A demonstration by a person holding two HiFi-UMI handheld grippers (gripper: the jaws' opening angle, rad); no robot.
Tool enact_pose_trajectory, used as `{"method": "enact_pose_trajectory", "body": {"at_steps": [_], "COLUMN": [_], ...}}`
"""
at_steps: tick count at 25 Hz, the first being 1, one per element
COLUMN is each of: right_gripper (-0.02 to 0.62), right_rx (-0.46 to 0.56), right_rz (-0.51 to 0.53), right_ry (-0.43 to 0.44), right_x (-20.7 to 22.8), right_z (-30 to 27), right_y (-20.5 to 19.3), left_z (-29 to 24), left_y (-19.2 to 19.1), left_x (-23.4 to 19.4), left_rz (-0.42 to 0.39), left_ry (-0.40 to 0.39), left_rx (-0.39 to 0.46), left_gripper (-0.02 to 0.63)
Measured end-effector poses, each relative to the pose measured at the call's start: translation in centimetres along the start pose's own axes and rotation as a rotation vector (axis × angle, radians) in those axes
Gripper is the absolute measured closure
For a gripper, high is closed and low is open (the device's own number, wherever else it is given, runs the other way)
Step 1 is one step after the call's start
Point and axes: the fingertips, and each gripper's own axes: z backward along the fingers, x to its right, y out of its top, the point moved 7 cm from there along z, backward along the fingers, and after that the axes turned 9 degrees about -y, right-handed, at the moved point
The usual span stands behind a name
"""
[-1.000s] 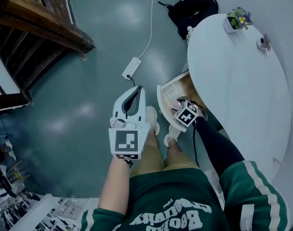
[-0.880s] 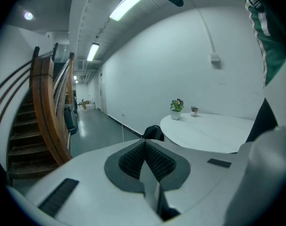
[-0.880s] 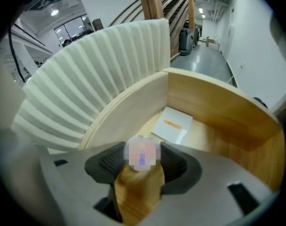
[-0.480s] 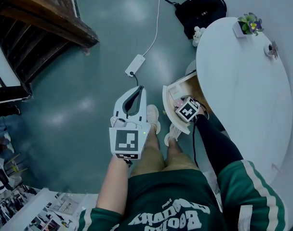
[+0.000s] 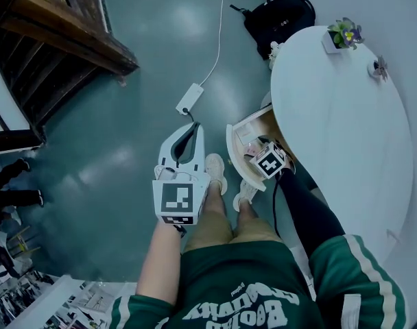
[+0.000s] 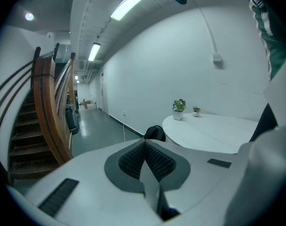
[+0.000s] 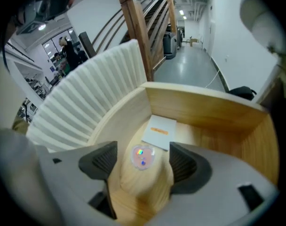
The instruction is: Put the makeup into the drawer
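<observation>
A pink heart-shaped makeup compact (image 7: 142, 155) lies on the floor of the open wooden drawer (image 7: 204, 112). My right gripper (image 7: 143, 165) points down into that drawer. Its jaws are opening and stand on either side of the compact with a gap on both sides, so the pads do not press on it. In the head view the right gripper (image 5: 260, 155) hangs over the drawer (image 5: 230, 146) under the white round table (image 5: 346, 115). My left gripper (image 5: 194, 127) is held out over the floor, shut and holding nothing; its pads (image 6: 144, 157) meet.
A white card (image 7: 159, 132) lies deeper in the drawer, whose front is ribbed and white (image 7: 91, 93). A black backpack (image 5: 273, 16), a power strip with cable (image 5: 189, 98) and a wooden staircase (image 5: 51, 26) stand around. A potted plant (image 5: 339, 29) sits on the table.
The right gripper's marker cube has rolled slightly over the drawer. The left gripper has stayed where it was.
</observation>
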Motion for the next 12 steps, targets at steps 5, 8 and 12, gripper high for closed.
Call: {"method": "enact_pose_trajectory", "body": {"at_steps": [5, 8, 12], "right_gripper": [0.235, 0.222, 0.222], "right_rx": [0.169, 0.281, 0.435], "right_rz": [0.005, -0.004, -0.069], "right_ry": [-0.031, -0.064, -0.108], "right_x": [-0.6, -0.9, -0.6], "right_z": [4.3, 7.8, 13.1], "right_y": [3.2, 5.0, 6.9], "left_z": [0.7, 1.6, 3.1], "left_y": [1.4, 2.5, 3.8], "left_x": [0.8, 1.4, 2.3], "left_rz": [-0.032, -0.043, -0.047], "left_ry": [0.010, 0.030, 0.061], "left_rx": [0.018, 0.033, 0.066], "left_gripper": [0.611, 0.611, 0.611]}}
